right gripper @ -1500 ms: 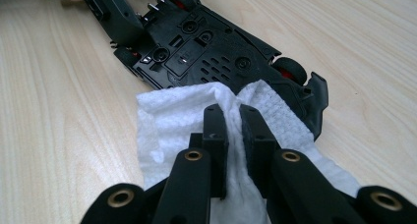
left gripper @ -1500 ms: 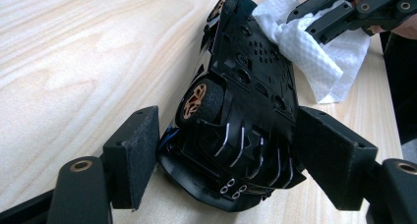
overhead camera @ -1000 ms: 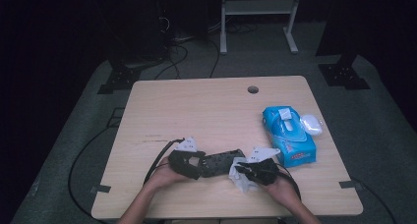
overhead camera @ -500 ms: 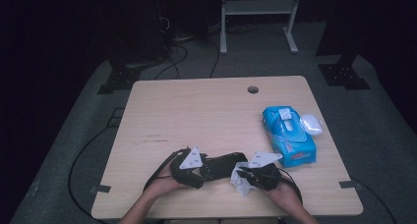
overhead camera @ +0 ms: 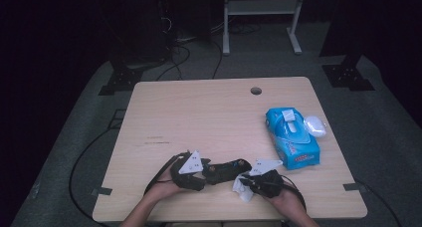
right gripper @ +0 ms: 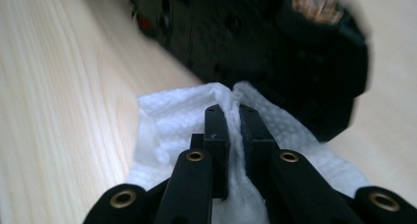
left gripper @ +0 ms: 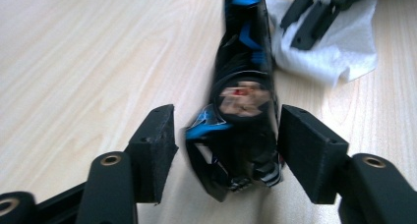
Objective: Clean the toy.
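The dark object [overhead camera: 226, 170] between the two tools looks like a black game controller with blue markings, but it is blurred in both gripper views and small from above, so its buttons and exact make are hard to read. Its far end is cut off at the top of the left gripper view. It lies on the bench [overhead camera: 209, 117] near the front edge, between the person's hands. The left tool [left gripper: 223, 135] straddles its near end: the jaws have just been closing, and the right pad sits against the controller's side while a narrow gap shows at the left pad, so no firm clamp is seen. The right tool [right gripper: 234, 117] has its jaws pinched together on a white wipe [right gripper: 162, 121], which lies just beside the controller's other end, touching it. A blue wipes pack [overhead camera: 292, 137] rests well apart, toward the right edge.
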